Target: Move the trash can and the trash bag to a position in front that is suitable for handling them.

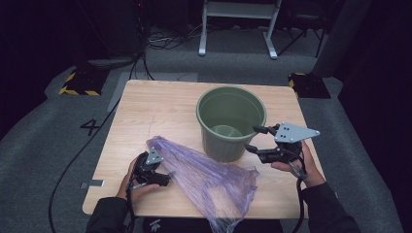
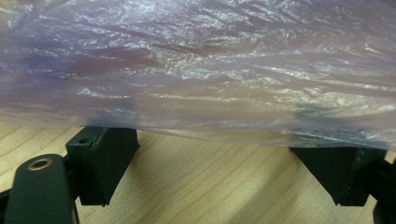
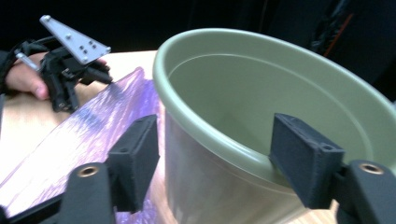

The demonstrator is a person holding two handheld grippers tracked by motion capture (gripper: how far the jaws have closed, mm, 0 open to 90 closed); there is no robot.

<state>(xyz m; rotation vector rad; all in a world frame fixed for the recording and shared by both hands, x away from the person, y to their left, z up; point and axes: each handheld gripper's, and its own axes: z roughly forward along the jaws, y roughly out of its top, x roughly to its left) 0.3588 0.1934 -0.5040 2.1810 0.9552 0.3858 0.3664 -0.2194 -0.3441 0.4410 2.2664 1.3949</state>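
A green bucket [image 1: 228,145] stands upright on the wooden table [image 1: 145,111], right of centre. A crumpled purple plastic bag [image 1: 209,177] lies flat in front of it and hangs over the near edge. My right gripper [image 1: 253,138] is open at the bucket's right rim. In the right gripper view, one jaw is outside the bucket wall [image 3: 210,186] and the other inside, and neither pad presses on it [image 3: 215,123]. My left gripper [image 1: 165,177] rests at the bag's left end. Its jaws stand wide apart [image 2: 217,140], with the bag [image 2: 196,70] draped over the tips and hiding them.
The bucket is empty inside. Bare wood [image 2: 210,186] lies between the left jaws. Off the table are a white metal frame [image 1: 238,29] at the back, floor cables [image 1: 73,160] on the left, and yellow-black striped blocks [image 1: 77,85] at both far corners.
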